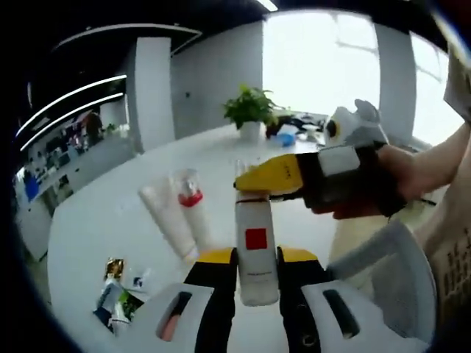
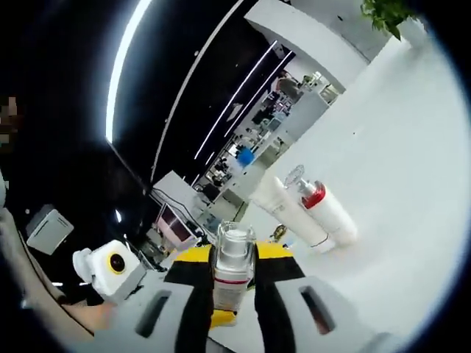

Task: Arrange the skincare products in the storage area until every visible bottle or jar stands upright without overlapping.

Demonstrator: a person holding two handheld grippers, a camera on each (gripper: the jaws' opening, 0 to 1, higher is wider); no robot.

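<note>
The white bottle (image 1: 257,246) with a red square on its label is the thing both grippers meet on. In the left gripper view the left gripper (image 1: 257,273) has its two black, yellow-tipped jaws clamped on the lower part of the bottle, one on each side, and the bottle stands up between them above the white table (image 1: 96,220). The right gripper (image 1: 254,185) comes in from the right, held by a hand (image 1: 401,173), and its yellow jaw tip lies against the bottle's clear cap (image 1: 250,170). In the right gripper view the right gripper (image 2: 234,273) has its jaws closed on the bottle's top end (image 2: 234,257), with the clear cap (image 2: 235,237) poking out past them.

Behind the bottle, two more products lie flat on the table: a white tube (image 1: 168,220) and, touching its side, a second white bottle (image 1: 197,213) with a red collar and clear cap (the same pair appears in the right gripper view, tube (image 2: 288,211) and red-collared bottle (image 2: 330,211)). Left of the held bottle, near the table's edge, sits a small heap of sachets (image 1: 118,290). Far beyond it a potted plant (image 1: 250,110) stands on the table.
</note>
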